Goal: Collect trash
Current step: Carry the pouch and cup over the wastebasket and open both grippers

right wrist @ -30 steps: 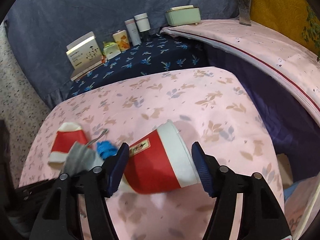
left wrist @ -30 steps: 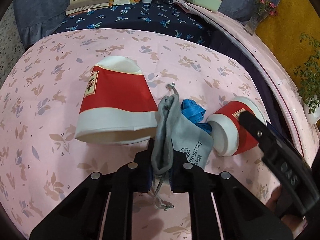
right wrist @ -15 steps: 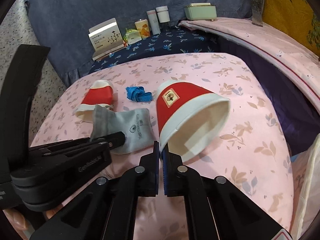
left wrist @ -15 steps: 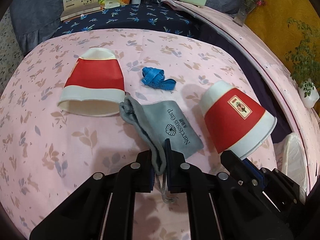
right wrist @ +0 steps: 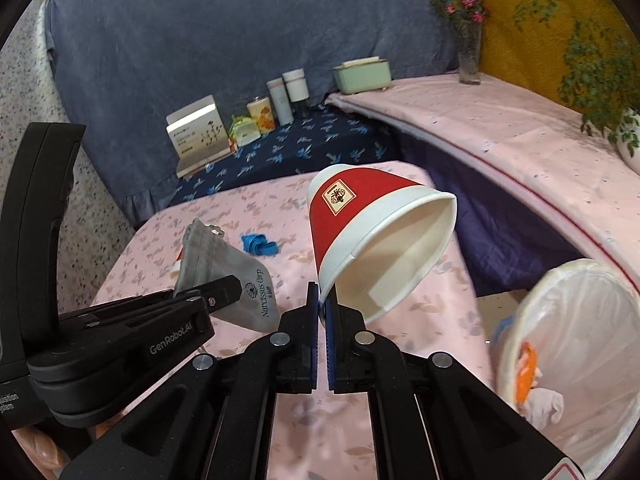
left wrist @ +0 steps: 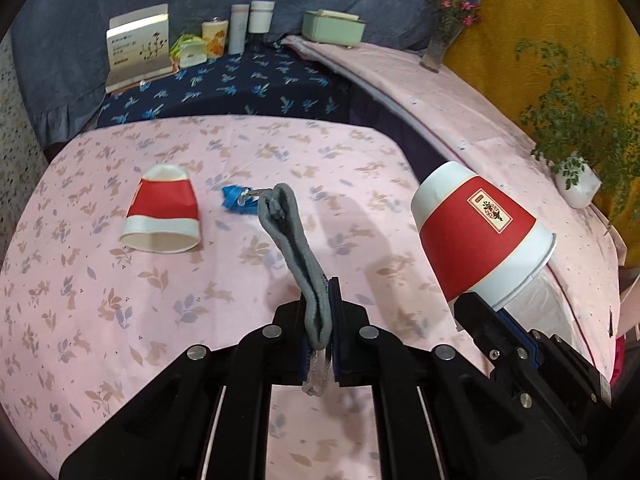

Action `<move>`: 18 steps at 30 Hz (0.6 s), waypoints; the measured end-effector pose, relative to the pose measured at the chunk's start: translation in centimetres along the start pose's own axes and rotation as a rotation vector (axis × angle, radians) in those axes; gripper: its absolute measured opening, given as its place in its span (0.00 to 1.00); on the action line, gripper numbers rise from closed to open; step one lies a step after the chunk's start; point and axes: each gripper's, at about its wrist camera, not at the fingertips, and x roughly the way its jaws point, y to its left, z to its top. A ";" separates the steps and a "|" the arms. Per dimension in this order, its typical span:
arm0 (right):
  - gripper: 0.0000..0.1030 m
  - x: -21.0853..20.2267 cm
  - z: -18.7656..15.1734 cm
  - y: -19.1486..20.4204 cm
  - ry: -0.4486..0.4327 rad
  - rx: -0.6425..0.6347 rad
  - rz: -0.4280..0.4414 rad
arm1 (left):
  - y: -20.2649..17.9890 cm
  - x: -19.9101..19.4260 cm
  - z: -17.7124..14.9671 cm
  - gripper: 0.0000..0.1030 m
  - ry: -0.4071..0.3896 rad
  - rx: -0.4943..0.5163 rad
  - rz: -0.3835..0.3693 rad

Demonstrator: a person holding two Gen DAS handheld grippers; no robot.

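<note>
My left gripper [left wrist: 320, 312] is shut on a grey drawstring pouch [left wrist: 294, 240], which hangs lifted above the pink floral table [left wrist: 120, 300]. In the right wrist view the same pouch [right wrist: 224, 264] dangles from the left gripper [right wrist: 224, 284]. My right gripper [right wrist: 322, 300] is shut on the rim of a red-and-white paper cup [right wrist: 372, 236], held in the air with its mouth facing the camera. The left wrist view shows that cup [left wrist: 480, 236] at the right. A second, flattened red-and-white cup [left wrist: 162, 212] and a blue ribbon scrap [left wrist: 236, 200] lie on the table.
A bin lined with a clear bag [right wrist: 576, 344], trash inside, stands low at the right beside the table. At the back, a dark blue surface carries a box [left wrist: 136, 52], bottles [left wrist: 240, 32] and a green container [left wrist: 332, 28]. A potted plant [left wrist: 576, 168] stands at right.
The right gripper closed on the cup's rim and lifted it off the table. The left gripper raised the pouch, uncovering the blue scrap. Both hands pulled back and up.
</note>
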 end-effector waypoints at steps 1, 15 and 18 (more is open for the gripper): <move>0.04 -0.7 0.1 -0.5 -0.009 0.007 -0.004 | -0.6 -0.4 0.0 0.07 -0.006 0.010 -0.004; 0.04 -9.9 -0.1 -8.2 -0.128 0.109 -0.091 | -11.2 -4.7 -1.3 0.07 -0.054 0.156 -0.083; 0.04 -11.2 -0.5 -9.7 -0.141 0.134 -0.107 | -13.2 -5.1 -1.8 0.07 -0.055 0.186 -0.098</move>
